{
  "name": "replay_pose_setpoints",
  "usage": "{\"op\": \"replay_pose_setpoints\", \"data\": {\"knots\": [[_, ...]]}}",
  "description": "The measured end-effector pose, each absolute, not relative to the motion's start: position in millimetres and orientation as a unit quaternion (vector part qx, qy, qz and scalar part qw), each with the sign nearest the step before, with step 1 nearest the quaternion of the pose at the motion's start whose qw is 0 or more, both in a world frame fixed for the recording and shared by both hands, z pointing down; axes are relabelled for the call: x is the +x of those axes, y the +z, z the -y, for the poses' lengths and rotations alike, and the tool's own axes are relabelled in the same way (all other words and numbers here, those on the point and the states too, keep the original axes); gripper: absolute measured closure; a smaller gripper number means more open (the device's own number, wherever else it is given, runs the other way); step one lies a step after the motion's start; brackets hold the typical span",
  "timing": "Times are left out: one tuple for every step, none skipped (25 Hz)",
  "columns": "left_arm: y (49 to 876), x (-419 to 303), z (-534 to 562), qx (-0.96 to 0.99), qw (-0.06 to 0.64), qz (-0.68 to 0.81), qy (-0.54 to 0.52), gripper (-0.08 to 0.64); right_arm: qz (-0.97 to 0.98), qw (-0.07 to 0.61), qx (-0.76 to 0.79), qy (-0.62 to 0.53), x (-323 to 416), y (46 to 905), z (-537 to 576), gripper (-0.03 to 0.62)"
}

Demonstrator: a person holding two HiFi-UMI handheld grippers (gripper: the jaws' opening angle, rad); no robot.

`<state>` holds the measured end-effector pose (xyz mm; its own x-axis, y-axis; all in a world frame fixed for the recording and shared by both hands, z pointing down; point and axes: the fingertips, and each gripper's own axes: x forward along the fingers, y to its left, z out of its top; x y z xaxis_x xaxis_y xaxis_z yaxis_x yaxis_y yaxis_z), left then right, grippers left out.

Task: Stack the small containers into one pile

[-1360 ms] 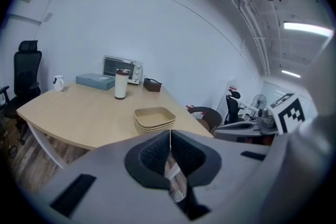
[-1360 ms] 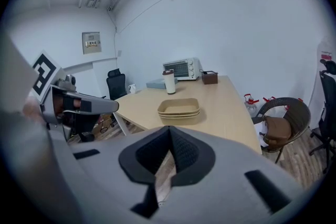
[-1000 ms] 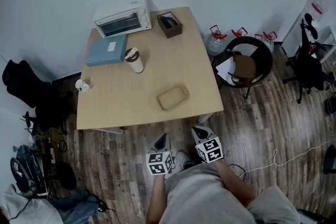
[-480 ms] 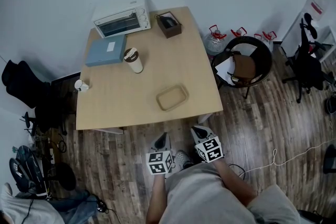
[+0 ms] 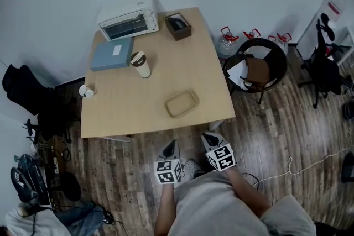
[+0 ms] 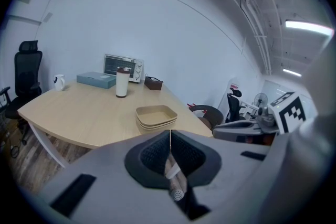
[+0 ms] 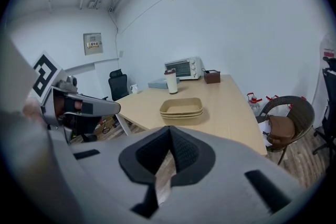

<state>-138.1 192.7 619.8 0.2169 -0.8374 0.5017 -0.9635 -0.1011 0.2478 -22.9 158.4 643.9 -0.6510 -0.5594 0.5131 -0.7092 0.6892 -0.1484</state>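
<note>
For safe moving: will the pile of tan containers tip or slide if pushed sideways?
The pile of tan containers is low and wide, so it probably slides, not tips. They sit nested, so they likely stay together. Walls look thin; a rim pinch may bend them.

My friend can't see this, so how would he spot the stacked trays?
Find the big wooden table. The stacked trays sit alone near its front edge, nearest the person. They are low, shallow and sand-coloured, while the white oven, blue box and tall cup stand farther back.
</note>
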Motion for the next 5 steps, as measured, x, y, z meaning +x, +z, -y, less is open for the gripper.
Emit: {"op": "replay_pose_setpoints", "data": {"knots": [[619.6,-137.8,-192.4,0.732,0.268,0.615,0.118,0.554,0.893,0.218,0.355,0.172,-22.7,643.3,-158.0,0.591],[619.7,-137.6,-192.3,0.732,0.268,0.615,0.119,0.554,0.893,0.217,0.355,0.173,-22.5,642.7,-157.7,0.591],[620.0,-137.2,-192.4,0.732,0.268,0.615,0.120,0.554,0.893,0.216,0.355,0.173,-22.4,642.2,-157.5,0.591],[620.4,-136.9,-192.5,0.732,0.267,0.615,0.122,0.554,0.893,0.215,0.354,0.173,-22.3,641.8,-157.4,0.591],[620.8,-136.5,-192.6,0.732,0.267,0.615,0.124,0.554,0.894,0.215,0.354,0.173,-22.2,641.5,-157.3,0.591]]}}
